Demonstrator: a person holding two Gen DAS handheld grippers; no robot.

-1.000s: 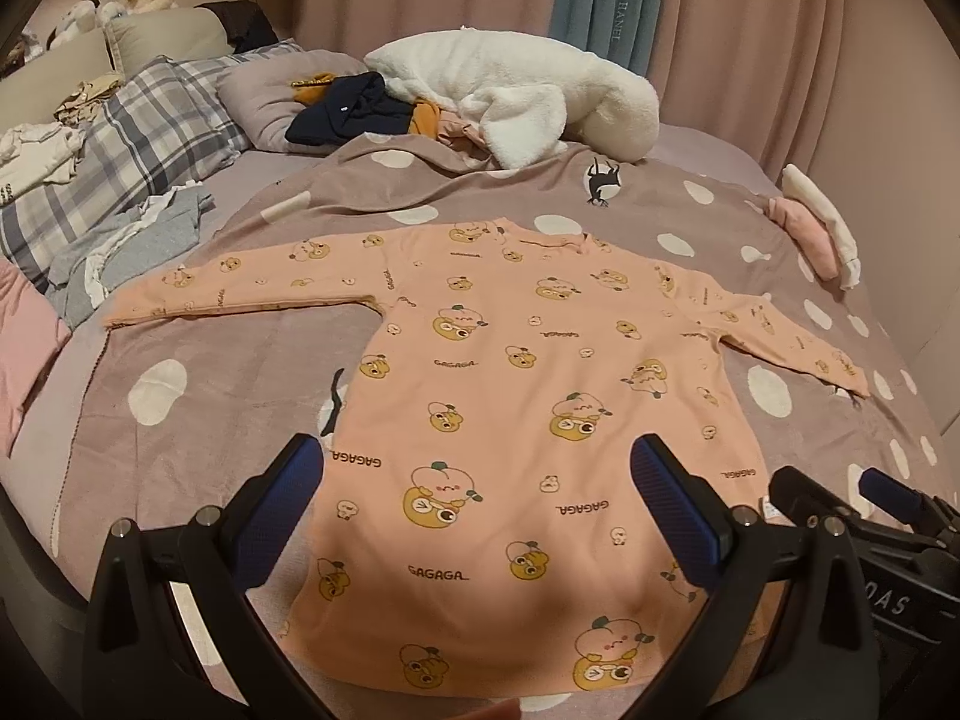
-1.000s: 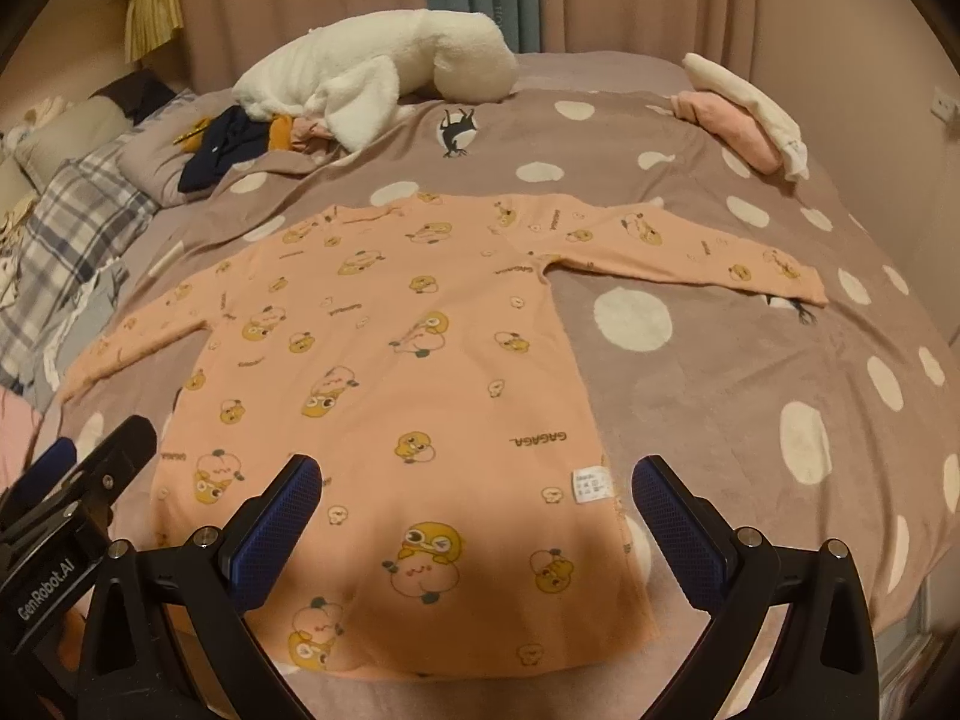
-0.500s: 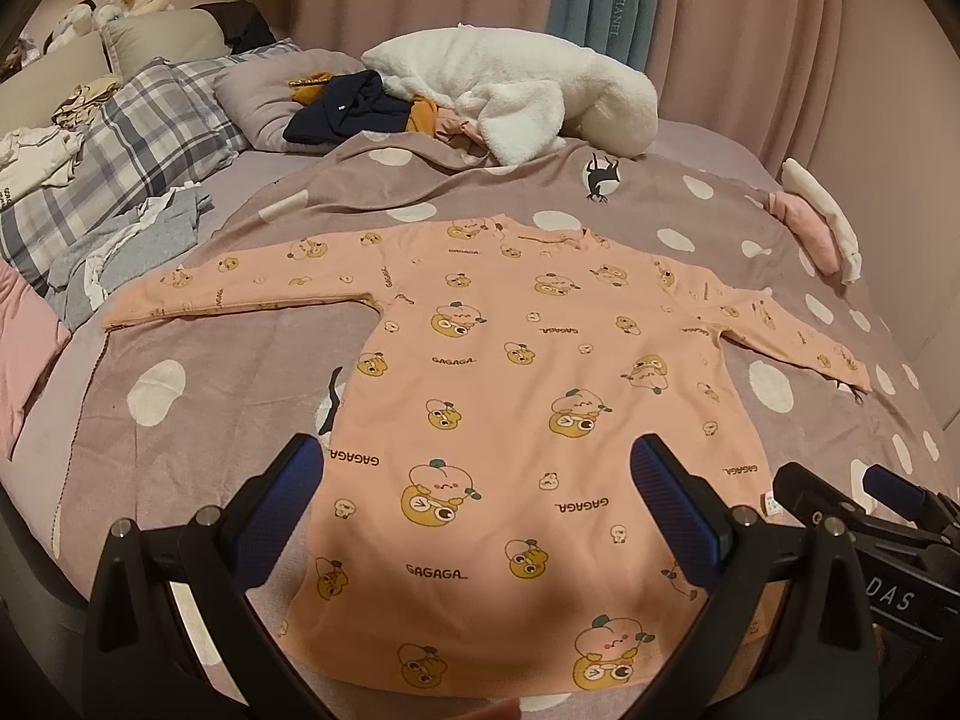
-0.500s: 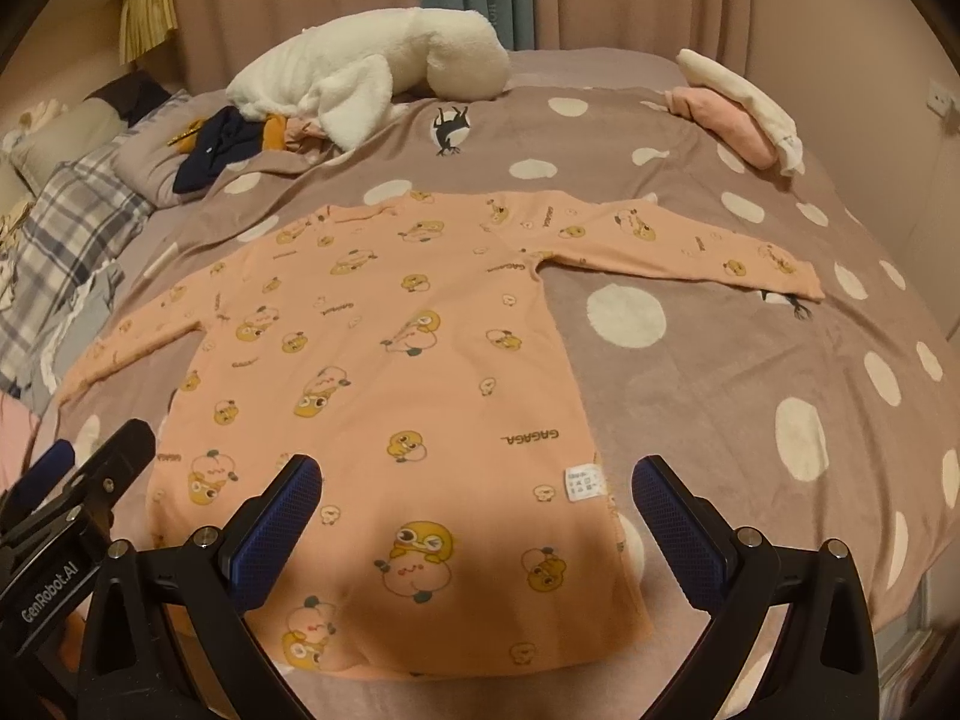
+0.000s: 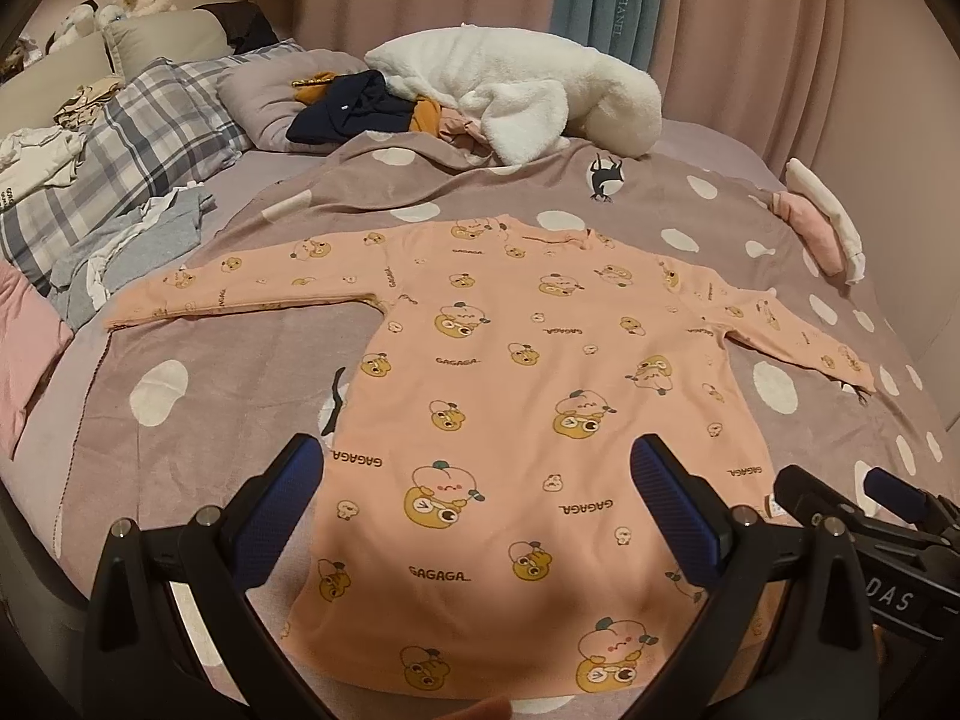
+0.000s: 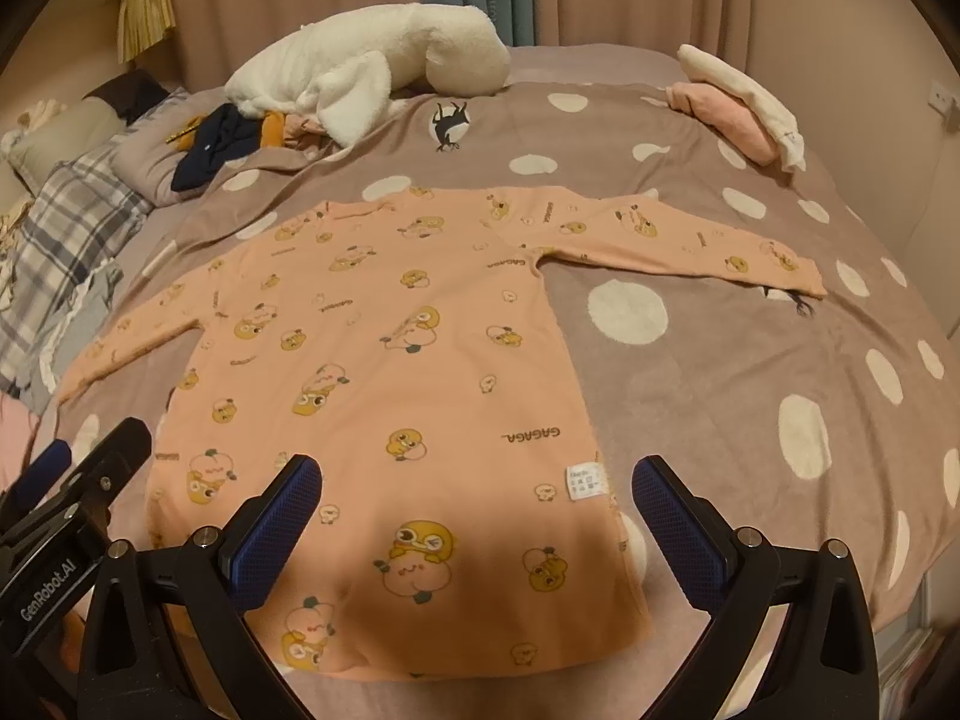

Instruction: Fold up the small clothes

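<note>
A small peach long-sleeved shirt (image 5: 528, 396) (image 6: 384, 396) with cartoon prints lies flat on the spotted blanket, both sleeves spread out sideways, hem toward me. My left gripper (image 5: 477, 480) hovers open above the hem's left part, holding nothing. My right gripper (image 6: 477, 492) hovers open above the hem's right part, close to the white care label (image 6: 585, 483). Each gripper also shows at the edge of the other's view: the right gripper (image 5: 864, 516) and the left gripper (image 6: 78, 492).
The mauve blanket (image 5: 198, 396) (image 6: 750, 360) with white spots covers the bed. A white fluffy throw (image 5: 528, 90) and dark clothes (image 5: 354, 108) lie beyond the collar. Folded pink and white items (image 6: 738, 108) sit far right. Plaid pillow (image 5: 144, 138) and grey garments (image 5: 132, 252) lie left.
Both cameras have pulled back and risen slightly, so the shirt sits a little farther away. The shirt itself has not moved and both grippers stay open.
</note>
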